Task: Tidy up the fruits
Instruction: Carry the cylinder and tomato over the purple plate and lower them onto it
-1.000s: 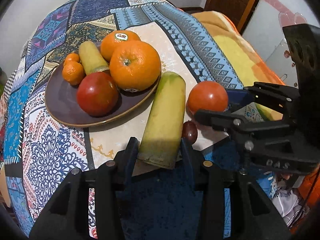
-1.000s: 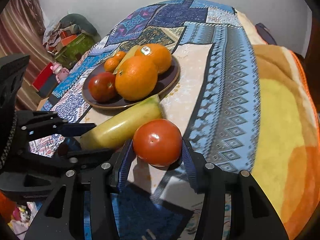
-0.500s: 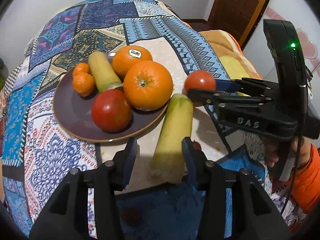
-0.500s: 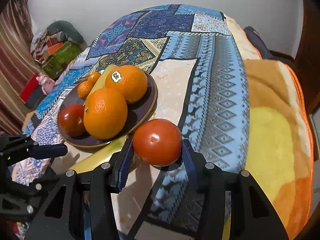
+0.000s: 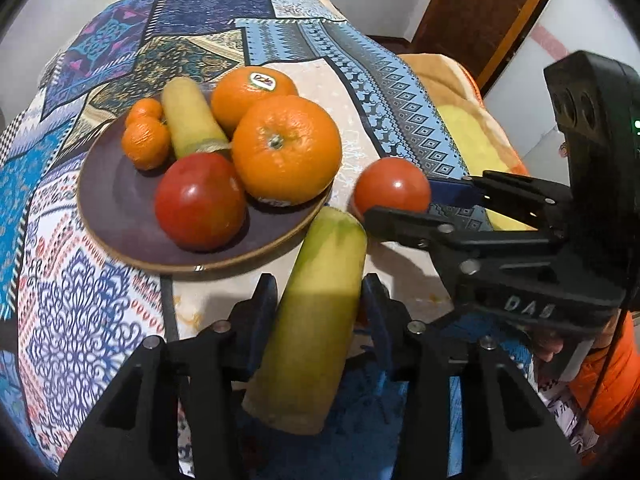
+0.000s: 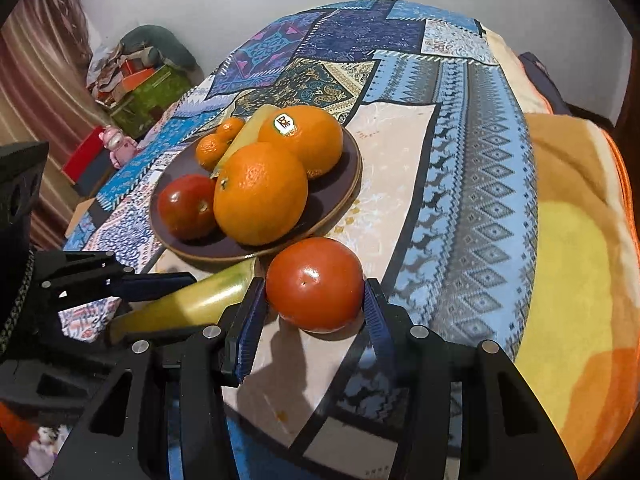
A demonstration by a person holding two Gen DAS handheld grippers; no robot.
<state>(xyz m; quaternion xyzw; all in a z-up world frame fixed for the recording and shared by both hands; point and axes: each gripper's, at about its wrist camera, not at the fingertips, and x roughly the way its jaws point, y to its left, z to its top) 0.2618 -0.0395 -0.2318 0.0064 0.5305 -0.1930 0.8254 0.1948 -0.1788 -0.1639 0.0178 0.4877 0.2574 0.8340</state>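
Observation:
A brown plate (image 5: 120, 200) on the patchwork cloth holds two large oranges (image 5: 286, 150), two small mandarins (image 5: 146, 142), a yellow-green banana piece (image 5: 192, 128) and a red tomato (image 5: 200, 200). My left gripper (image 5: 318, 296) is shut on a second yellow-green banana piece (image 5: 316, 320), its far end at the plate's near rim. My right gripper (image 6: 314, 300) is shut on a second red tomato (image 6: 316, 284) beside the plate's near-right rim (image 6: 352, 192). The right gripper also shows in the left wrist view (image 5: 404, 208), holding the tomato (image 5: 390, 188).
The patchwork cloth (image 6: 460, 168) covers a rounded surface. An orange and yellow blanket (image 6: 572, 260) lies to the right. Boxes and clutter (image 6: 136, 80) and a small pink toy (image 6: 118, 142) sit on the floor at the far left. A wooden door (image 5: 480, 12) stands behind.
The left gripper has closed on the banana piece, whose tip now reaches the plate's rim. The right gripper with the tomato has come closer to the plate's near rim.

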